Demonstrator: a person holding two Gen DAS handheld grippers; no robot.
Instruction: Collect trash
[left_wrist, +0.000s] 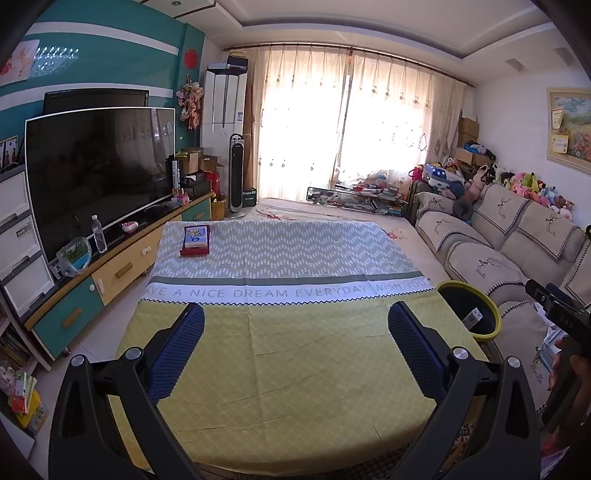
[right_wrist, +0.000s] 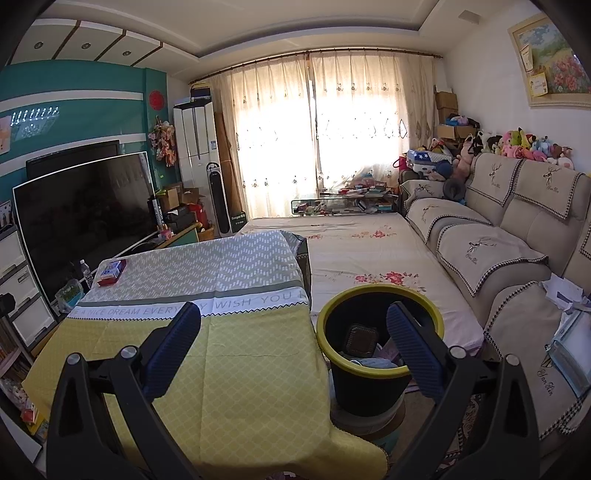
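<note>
**Nearly cleared: one box left, bin filling**

Only a red box (left_wrist: 195, 240) remains, at 11 o'clock on the tablecloth (left_wrist: 280, 354). Bin (right_wrist: 380, 354) beside the table edge holds scraps, handy for drops. Left gripper (left_wrist: 295, 350) and right gripper (right_wrist: 293, 349) both spread wide, empty.

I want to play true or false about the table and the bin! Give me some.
1. Both grippers, left gripper and right gripper, are open. True.
2. The bin is empty. False: several bits of trash lie inside it.
3. A red box sits on the tablecloth at the far corner nearest the TV. True.
4. The bin stands on top of the table. False: it stands beside the table, between it and the sofa.
5. The left gripper holds a bottle. False: nothing is between its fingers; the bottle stands on the TV cabinet.
</note>
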